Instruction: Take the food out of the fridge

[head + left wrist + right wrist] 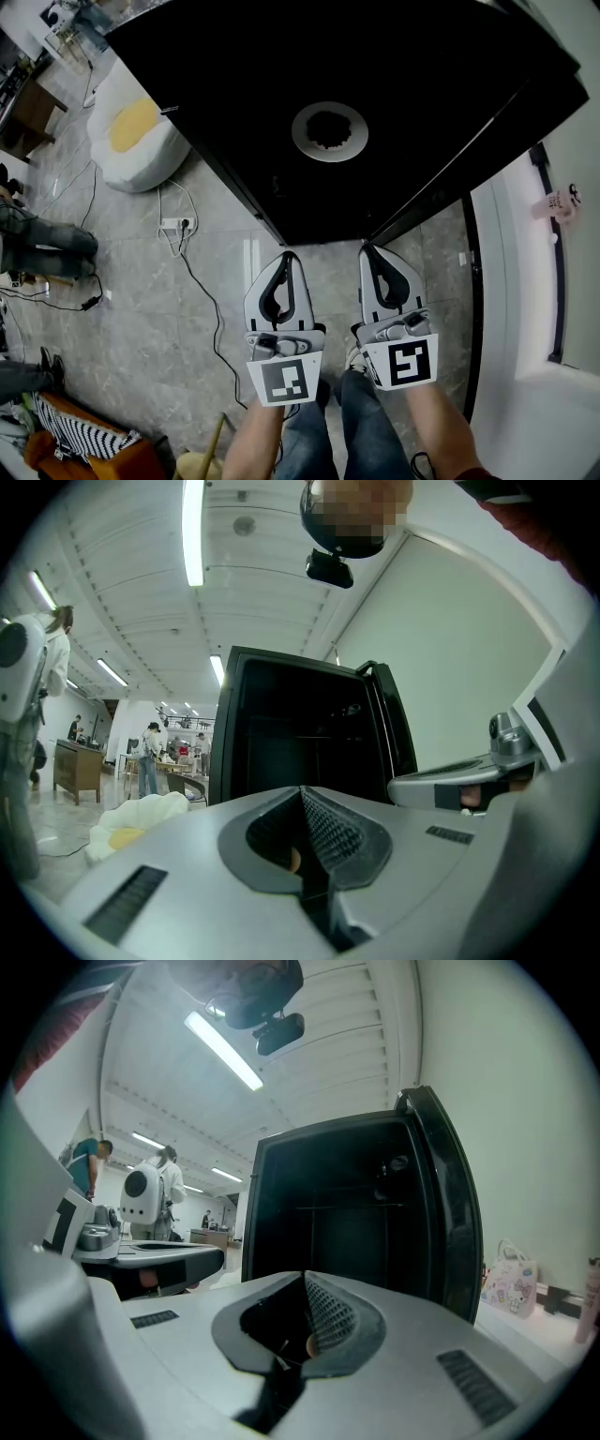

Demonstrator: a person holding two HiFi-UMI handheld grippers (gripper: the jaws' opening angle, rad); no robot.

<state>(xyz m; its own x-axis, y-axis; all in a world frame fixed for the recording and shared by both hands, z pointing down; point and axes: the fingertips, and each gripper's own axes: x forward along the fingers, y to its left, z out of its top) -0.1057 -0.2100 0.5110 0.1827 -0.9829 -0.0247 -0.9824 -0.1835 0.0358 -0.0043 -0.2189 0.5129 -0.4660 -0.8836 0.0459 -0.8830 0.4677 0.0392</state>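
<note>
A tall black fridge point(337, 103) stands straight ahead, seen from above in the head view, with a silver ring point(329, 131) on its top. In both gripper views its front point(300, 742) point(356, 1204) looks dark and glossy; a shelf line shows, and I cannot tell whether the door is open. No food is visible. My left gripper point(288, 255) and right gripper point(367, 248) are side by side just short of the fridge's near corner, tips pointing at it. Both are shut, with nothing between the jaws point(302, 794) point(305, 1279).
A white beanbag point(131, 131) with a yellow centre sits on the floor left of the fridge, with a power strip point(173, 225) and cables beside it. A white counter point(534, 281) runs along the right, with a pink bag point(506, 1283) on it. People stand far off to the left point(148, 757).
</note>
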